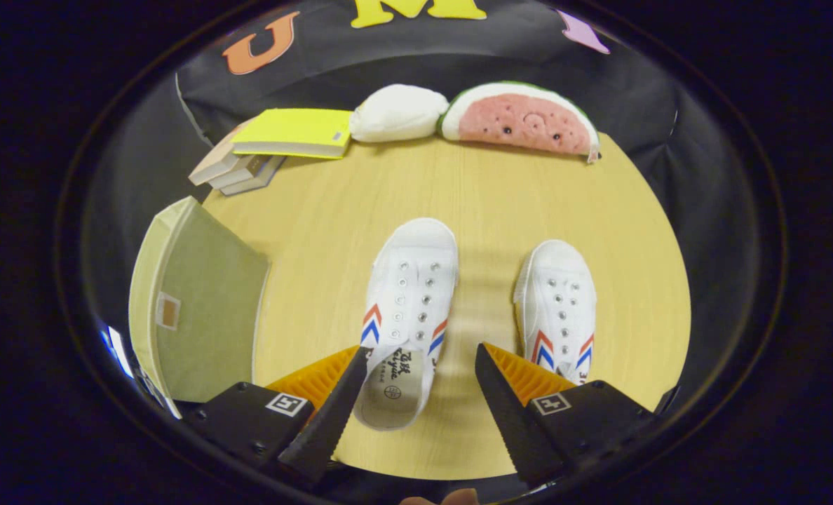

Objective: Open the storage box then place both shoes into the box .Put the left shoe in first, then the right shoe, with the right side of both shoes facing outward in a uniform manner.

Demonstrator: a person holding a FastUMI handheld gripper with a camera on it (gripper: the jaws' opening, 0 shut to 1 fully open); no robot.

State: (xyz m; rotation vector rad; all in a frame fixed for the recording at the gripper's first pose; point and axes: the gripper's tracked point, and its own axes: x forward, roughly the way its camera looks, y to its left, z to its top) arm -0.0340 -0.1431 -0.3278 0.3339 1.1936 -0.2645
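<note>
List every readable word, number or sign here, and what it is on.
Insole of the shoe between the open fingers: dark print and a round stamp, too blurred to read.
Storage box: small patch, nothing legible.
Yellow book: small tag, too small to read.
Gripper: square markers, no words.

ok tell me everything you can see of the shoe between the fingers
The shoe is a white canvas slip-on with metal eyelets, no laces, and red and blue chevron stripes on both sides. It lies sole-down on the wooden table, toe pointing away, its open heel end between the spread fingers of the gripper. Printed marks show on the insole. Whether a finger touches it is unclear.
</note>
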